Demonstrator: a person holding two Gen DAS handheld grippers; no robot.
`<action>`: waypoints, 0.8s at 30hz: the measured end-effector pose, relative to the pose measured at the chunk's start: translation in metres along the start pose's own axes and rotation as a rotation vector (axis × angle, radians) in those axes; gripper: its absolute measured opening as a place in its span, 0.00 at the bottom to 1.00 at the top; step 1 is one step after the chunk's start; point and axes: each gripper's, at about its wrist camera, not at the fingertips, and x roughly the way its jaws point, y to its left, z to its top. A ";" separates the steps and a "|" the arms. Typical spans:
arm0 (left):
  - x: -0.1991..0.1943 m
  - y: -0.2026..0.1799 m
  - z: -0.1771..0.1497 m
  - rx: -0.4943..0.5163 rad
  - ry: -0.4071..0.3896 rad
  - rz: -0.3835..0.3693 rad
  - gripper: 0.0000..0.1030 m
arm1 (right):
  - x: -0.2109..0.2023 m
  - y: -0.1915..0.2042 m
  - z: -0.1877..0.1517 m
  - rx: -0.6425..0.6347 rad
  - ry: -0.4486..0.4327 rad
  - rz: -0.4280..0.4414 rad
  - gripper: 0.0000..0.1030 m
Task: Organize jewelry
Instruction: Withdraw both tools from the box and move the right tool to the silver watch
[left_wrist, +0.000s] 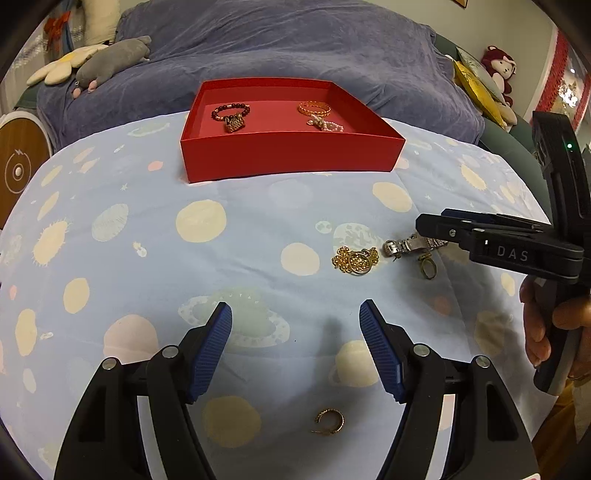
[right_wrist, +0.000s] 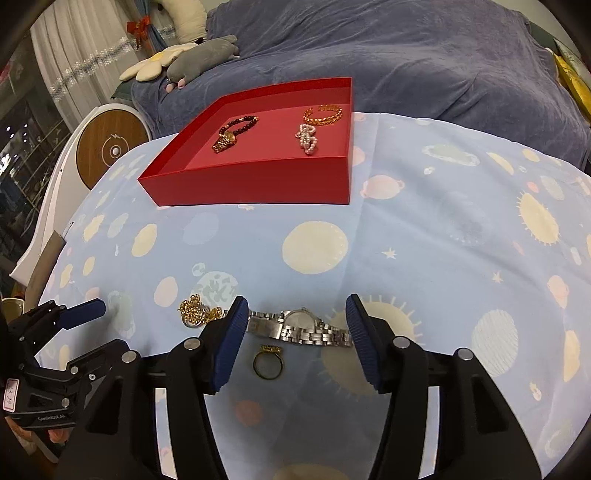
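A red box stands at the back of the cloth-covered table. It holds a dark bead bracelet, a gold bangle and a pearl piece. My left gripper is open above the cloth. A small gold hoop earring lies nearer than its fingertips. My right gripper is open and low over a silver watch, which lies across the gap between its pads. A gold ring lies just in front of the watch. A gold ornament lies to its left.
The table wears a light blue cloth printed with planets. Behind it is a blue blanket with plush toys. A round wooden-faced device stands at the left. A person's hand holds the right gripper's handle.
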 end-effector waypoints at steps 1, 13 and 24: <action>0.000 0.001 0.000 -0.002 0.000 0.001 0.67 | 0.004 0.001 0.001 -0.004 0.013 0.005 0.53; 0.003 0.018 0.000 -0.041 0.013 0.015 0.67 | 0.007 0.032 -0.028 -0.161 0.084 -0.040 0.53; 0.003 0.010 -0.003 -0.011 0.012 0.014 0.67 | 0.004 0.026 -0.019 -0.074 0.078 -0.019 0.43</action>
